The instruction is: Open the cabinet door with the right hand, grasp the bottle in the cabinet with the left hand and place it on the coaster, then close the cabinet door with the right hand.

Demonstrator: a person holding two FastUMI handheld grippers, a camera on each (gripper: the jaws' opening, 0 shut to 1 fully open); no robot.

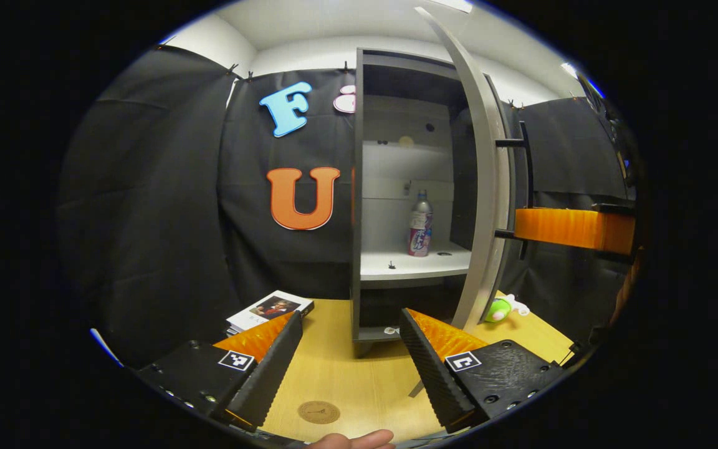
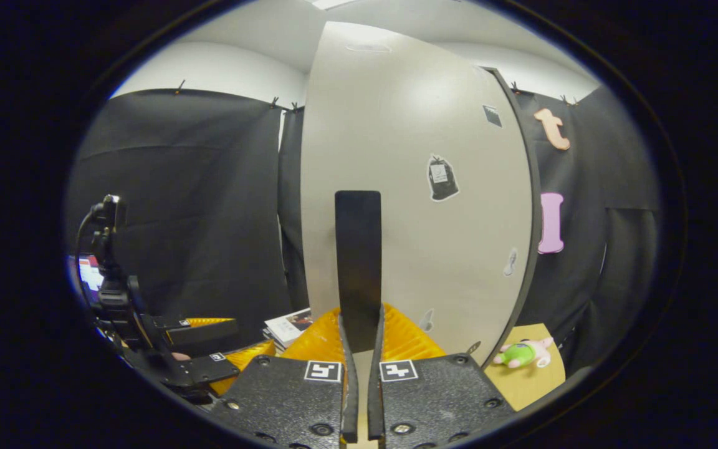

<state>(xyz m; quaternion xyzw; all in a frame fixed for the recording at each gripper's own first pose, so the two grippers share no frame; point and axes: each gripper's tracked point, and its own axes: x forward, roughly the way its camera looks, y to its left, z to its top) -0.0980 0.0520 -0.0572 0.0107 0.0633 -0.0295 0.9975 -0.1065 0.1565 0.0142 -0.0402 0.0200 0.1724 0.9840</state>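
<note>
The cabinet (image 1: pixel 396 187) stands ahead of the left gripper (image 1: pixel 349 362), tall and grey with a pale inside. Its door (image 1: pixel 483 187) is swung open, edge-on, just right of the opening; its dark bar handle (image 2: pixel 358 262) sits clamped between the right gripper's (image 2: pixel 359 349) fingers. The bottle (image 1: pixel 420 224) stands upright on a shelf inside, silver-topped with a pink and white label. The coaster (image 1: pixel 318 411), a round brown disc, lies flat on the desk between the left gripper's spread fingers.
</note>
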